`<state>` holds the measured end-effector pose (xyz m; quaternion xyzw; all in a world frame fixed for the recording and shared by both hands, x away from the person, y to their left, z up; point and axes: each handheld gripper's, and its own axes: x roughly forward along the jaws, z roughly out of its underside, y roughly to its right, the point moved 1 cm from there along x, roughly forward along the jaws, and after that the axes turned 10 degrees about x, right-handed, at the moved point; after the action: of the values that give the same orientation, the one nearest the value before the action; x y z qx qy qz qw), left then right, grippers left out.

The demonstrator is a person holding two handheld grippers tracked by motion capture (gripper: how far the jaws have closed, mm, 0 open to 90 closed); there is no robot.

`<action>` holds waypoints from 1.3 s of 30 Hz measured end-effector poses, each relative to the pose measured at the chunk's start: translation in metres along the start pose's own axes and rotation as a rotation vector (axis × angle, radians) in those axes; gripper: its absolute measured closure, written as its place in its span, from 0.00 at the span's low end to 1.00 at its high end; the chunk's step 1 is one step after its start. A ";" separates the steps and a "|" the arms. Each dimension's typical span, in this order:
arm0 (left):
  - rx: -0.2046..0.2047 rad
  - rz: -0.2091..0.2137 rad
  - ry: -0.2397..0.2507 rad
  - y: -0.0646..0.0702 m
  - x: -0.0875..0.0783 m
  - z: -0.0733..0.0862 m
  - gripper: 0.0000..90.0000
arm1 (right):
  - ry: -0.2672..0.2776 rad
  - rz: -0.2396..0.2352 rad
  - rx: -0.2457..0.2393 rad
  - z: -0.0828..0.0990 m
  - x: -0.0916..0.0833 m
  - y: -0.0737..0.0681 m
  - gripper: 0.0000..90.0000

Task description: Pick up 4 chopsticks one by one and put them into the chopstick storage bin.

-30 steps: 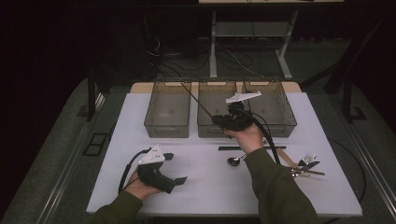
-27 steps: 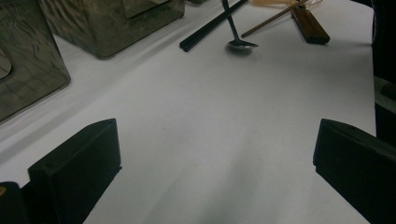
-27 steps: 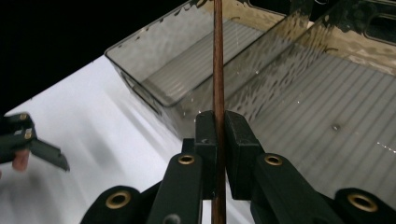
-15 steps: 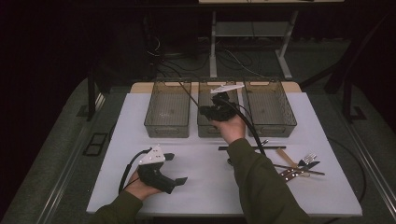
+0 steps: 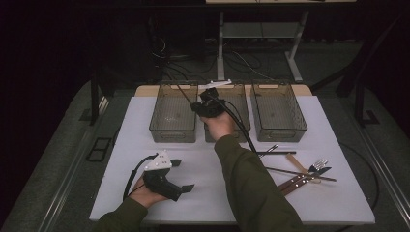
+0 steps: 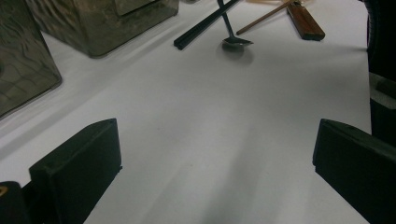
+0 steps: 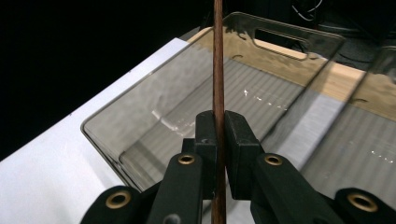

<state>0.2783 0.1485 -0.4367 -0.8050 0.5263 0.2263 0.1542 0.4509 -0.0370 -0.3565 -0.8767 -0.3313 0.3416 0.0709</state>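
Note:
My right gripper (image 5: 199, 107) hovers over the seam between the left bin (image 5: 164, 131) and the middle bin (image 5: 241, 126), held by a hand in a green sleeve. Its jaws are shut on a thin brown wooden chopstick (image 7: 217, 70), which stands upright between the pads above the clear bin (image 7: 140, 135). In the high view the chopstick (image 5: 184, 94) slants up and to the left from the gripper. My left gripper (image 5: 183, 175) rests on the white table near the front left. It is open with nothing between its jaws (image 6: 215, 154).
A third clear bin (image 5: 300, 129) stands at the right of the row. Right of centre lie black chopsticks (image 5: 273, 152), a spoon (image 6: 236, 41), a fork (image 5: 319, 165) and a wooden-handled utensil (image 5: 295, 182). White table surface (image 5: 145, 145) spreads in front of the bins.
My right gripper has carried the chopstick leftward along the row of bins, from near the right bin to the left side of the middle one. The left gripper has stayed put.

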 end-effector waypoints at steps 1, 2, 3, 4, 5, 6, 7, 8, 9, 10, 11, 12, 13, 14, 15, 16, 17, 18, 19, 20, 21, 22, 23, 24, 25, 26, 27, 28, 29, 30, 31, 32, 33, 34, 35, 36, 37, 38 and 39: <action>-0.002 0.000 0.002 0.000 0.000 0.000 0.00 | -0.002 0.000 -0.001 -0.001 0.004 -0.002 0.93; -0.002 0.002 0.001 0.000 0.000 0.000 0.00 | -0.005 -0.002 -0.001 -0.001 0.007 -0.004 0.93; 0.000 0.003 -0.002 0.000 0.000 0.000 0.00 | -0.008 -0.002 -0.002 -0.001 0.011 -0.007 0.93; 0.000 0.003 -0.002 0.000 0.000 0.000 0.00 | -0.008 -0.002 -0.005 -0.002 0.014 -0.009 0.93; 0.002 0.003 -0.003 0.000 0.000 0.000 0.00 | -0.015 -0.003 -0.005 -0.002 0.018 -0.011 0.93; 0.005 0.004 -0.002 0.000 0.001 0.000 0.00 | -0.019 -0.001 -0.006 -0.002 0.021 -0.013 0.93; 0.006 0.006 -0.002 0.000 0.001 0.000 0.00 | -0.020 -0.003 -0.011 -0.002 0.025 -0.014 0.93; 0.006 0.007 -0.002 0.001 0.001 0.000 0.00 | -0.024 -0.004 -0.008 -0.002 0.027 -0.015 0.93; 0.005 0.007 -0.004 0.001 0.002 0.000 0.00 | -0.028 0.002 -0.005 -0.003 0.030 -0.016 0.93; 0.007 0.008 -0.005 0.001 0.002 0.000 0.00 | -0.031 0.003 -0.006 -0.003 0.033 -0.017 0.93; 0.007 0.010 -0.005 0.001 0.002 -0.001 0.00 | -0.036 0.002 -0.004 -0.002 0.036 -0.018 0.93; 0.010 0.009 -0.005 0.001 0.002 -0.001 0.00 | -0.035 0.006 -0.003 -0.002 0.039 -0.018 0.93; 0.009 0.009 -0.004 0.001 0.002 -0.001 0.00 | -0.039 0.004 0.006 -0.002 0.042 -0.019 0.93; 0.011 0.010 -0.002 0.001 0.002 -0.001 0.00 | -0.043 0.003 0.008 -0.001 0.045 -0.019 0.93; 0.012 0.013 -0.002 0.001 0.002 -0.001 0.00 | -0.046 0.005 0.012 -0.001 0.047 -0.019 0.93; 0.012 0.016 0.000 0.001 0.002 -0.001 0.00 | -0.047 0.009 0.011 0.000 0.050 -0.019 0.93; 0.011 0.018 -0.001 0.001 0.002 -0.001 0.00 | -0.050 0.009 0.011 0.000 0.052 -0.020 0.93; 0.014 0.018 -0.002 0.001 0.002 -0.001 0.00 | -0.053 0.007 0.013 0.001 0.054 -0.020 0.93; 0.014 0.020 -0.003 0.001 0.003 -0.001 0.00 | -0.056 0.009 0.012 0.001 0.056 -0.021 0.93; 0.011 0.021 -0.003 0.002 0.003 -0.001 0.00 | -0.056 0.011 0.013 0.002 0.058 -0.021 0.93; 0.010 0.022 -0.003 0.002 0.003 -0.001 0.00 | -0.060 0.014 0.012 0.002 0.060 -0.021 0.93; 0.010 0.022 -0.004 0.002 0.003 -0.001 0.00 | -0.064 0.017 0.008 0.003 0.062 -0.021 0.93; 0.012 0.023 -0.004 0.002 0.003 -0.001 0.00 | -0.068 0.020 0.012 0.004 0.064 -0.021 0.93; 0.013 0.024 -0.008 0.002 0.003 -0.001 0.00 | -0.072 0.023 0.014 0.005 0.065 -0.021 0.93; 0.012 0.024 -0.008 0.002 0.003 -0.001 0.00 | -0.080 0.028 0.019 0.006 0.067 -0.021 0.93; 0.011 0.023 -0.003 0.002 0.003 -0.001 0.00 | -0.086 0.039 0.018 0.007 0.068 -0.021 0.93; 0.012 0.025 -0.004 0.002 0.003 -0.001 0.00 | -0.097 0.052 0.015 0.009 0.069 -0.021 0.93; 0.013 0.025 -0.005 0.002 0.004 -0.001 0.00 | -0.104 0.058 0.011 0.010 0.071 -0.021 0.93; 0.013 0.025 -0.006 0.002 0.003 -0.001 0.00 | -0.110 0.063 0.007 0.011 0.071 -0.021 0.91; 0.014 0.026 -0.006 0.002 0.003 -0.001 0.00 | -0.117 0.070 0.007 0.012 0.072 -0.021 0.82; 0.015 0.026 -0.007 0.002 0.003 -0.002 0.00 | -0.123 0.066 0.013 0.012 0.072 -0.021 0.76; 0.015 0.025 -0.006 0.002 0.003 -0.001 0.00 | -0.121 0.064 0.007 0.011 0.072 -0.021 0.73; 0.015 0.024 -0.006 0.002 0.003 -0.001 0.00 | -0.117 0.071 0.000 0.010 0.070 -0.021 0.69; 0.015 0.024 -0.005 0.002 0.003 -0.001 0.00 | -0.114 0.073 -0.005 0.009 0.069 -0.022 0.66; 0.015 0.024 -0.005 0.002 0.003 -0.001 0.00 | -0.116 0.067 -0.008 0.009 0.067 -0.021 0.65; 0.016 0.024 -0.007 0.002 0.003 -0.001 0.00 | -0.117 0.066 -0.008 0.008 0.065 -0.021 0.63; 0.016 0.023 -0.006 0.002 0.003 -0.001 0.00 | -0.116 0.061 -0.014 0.006 0.061 -0.021 0.59; 0.017 0.022 -0.006 0.002 0.003 -0.001 0.00 | -0.116 0.061 -0.014 0.006 0.061 -0.021 0.59; 0.020 0.021 -0.006 0.002 0.002 -0.001 0.00 | -0.119 0.057 -0.015 0.005 0.059 -0.020 0.57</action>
<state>0.2778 0.1452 -0.4369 -0.7972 0.5364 0.2250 0.1617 0.4688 0.0152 -0.3857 -0.8644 -0.3125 0.3924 0.0347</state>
